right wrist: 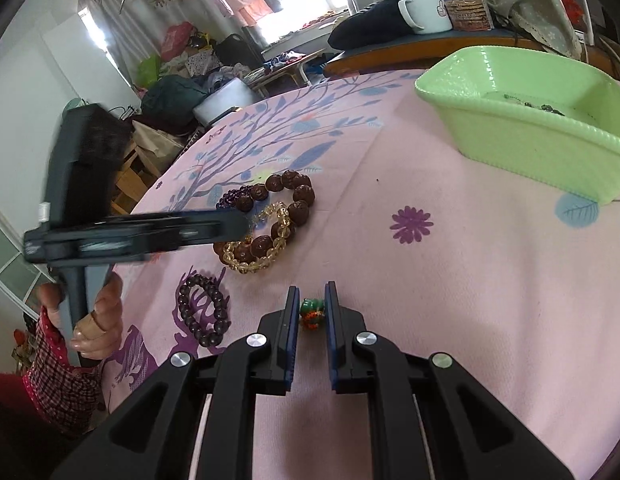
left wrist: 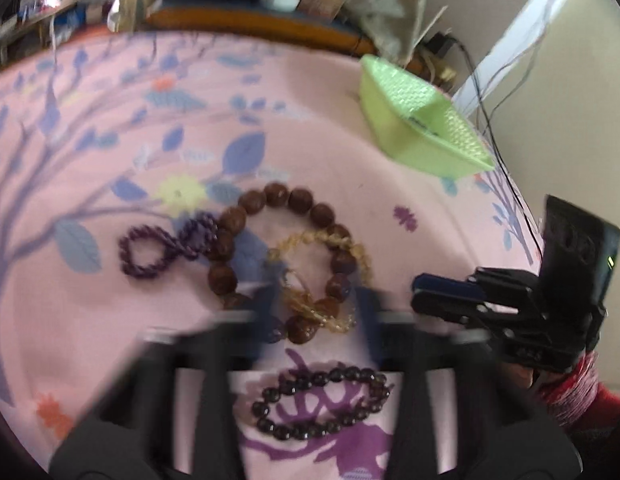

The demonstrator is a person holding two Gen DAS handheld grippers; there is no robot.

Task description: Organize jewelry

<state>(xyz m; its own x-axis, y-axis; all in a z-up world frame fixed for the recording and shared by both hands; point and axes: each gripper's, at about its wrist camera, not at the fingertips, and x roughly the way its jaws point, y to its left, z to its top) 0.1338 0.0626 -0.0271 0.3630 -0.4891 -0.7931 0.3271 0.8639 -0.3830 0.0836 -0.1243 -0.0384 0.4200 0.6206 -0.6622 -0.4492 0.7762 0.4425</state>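
Bracelets (right wrist: 266, 220) lie under left tool (right wrist: 240, 226) tip.

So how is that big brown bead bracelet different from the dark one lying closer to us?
The brown bracelet has large reddish-brown beads; the dark bracelet has small, near-black ones. The brown one lies in a wide round loop, the dark one in a flatter oval. The brown one is tangled with a clear yellow bracelet and touches a purple one; the dark one lies alone. Both are bead loops resting on the pink cloth.
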